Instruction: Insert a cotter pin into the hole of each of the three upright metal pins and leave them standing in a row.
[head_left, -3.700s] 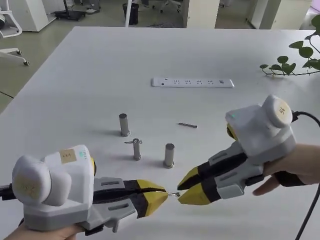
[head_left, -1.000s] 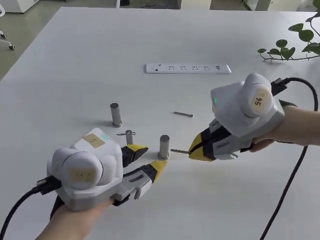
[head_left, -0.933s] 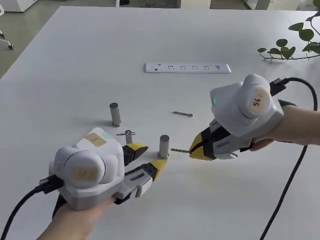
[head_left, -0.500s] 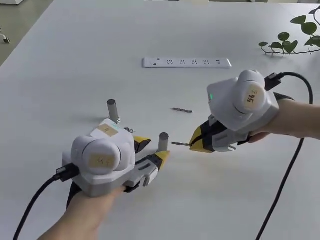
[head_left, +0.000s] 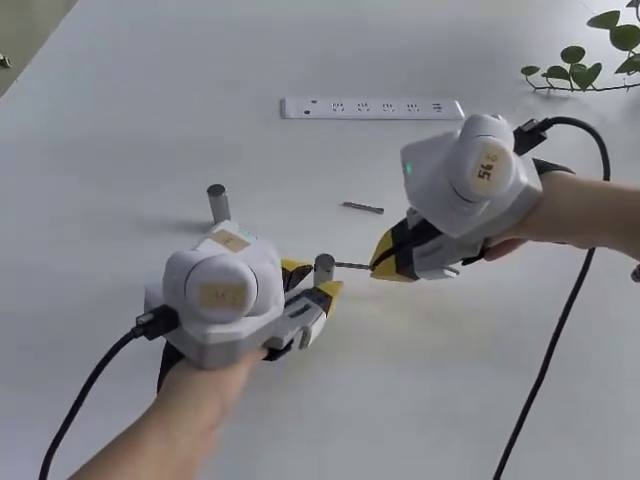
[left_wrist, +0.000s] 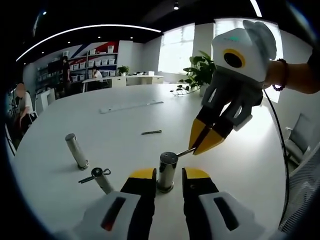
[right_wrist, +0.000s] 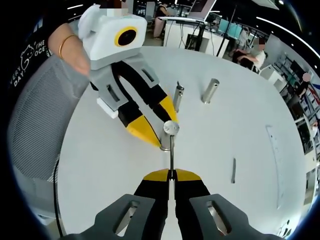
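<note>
1. Progress, as I judge it, stands at one of three. In the left gripper view the middle metal pin (left_wrist: 102, 180) carries a fitted cotter pin (left_wrist: 90, 176) through its head.
2. Second insertion is in hand. The right claw (head_left: 383, 266) is clamped on the held cotter pin (head_left: 352, 266), which lies level and aimed at the top of the near metal pin (head_left: 324, 268). Its tip meets the pin just under the cap; whether it has entered the hole I cannot tell.
3. Left claw (head_left: 312, 281) has its jaws apart, one on each side of that pin's foot. A sliver of gap shows on one side, so it seems to bracket the pin rather than squeeze it.
4. Left to do:
   - Seat the held cotter pin.
   - Fetch the loose cotter pin (head_left: 363, 208), which lies flat on the surface (head_left: 150, 110) apart from the metal pins.
   - Fit it to the far metal pin (head_left: 216, 203), which stands bare.
5. Count:
   - Three metal pins, all upright.
   - Three cotter pins: one fitted, one held, one loose.
   - Two claws.
   - One power strip (head_left: 372, 107) beyond the work.
6. Row: the three metal pins form a bent line rather than a straight one, so some straightening may remain.
</note>
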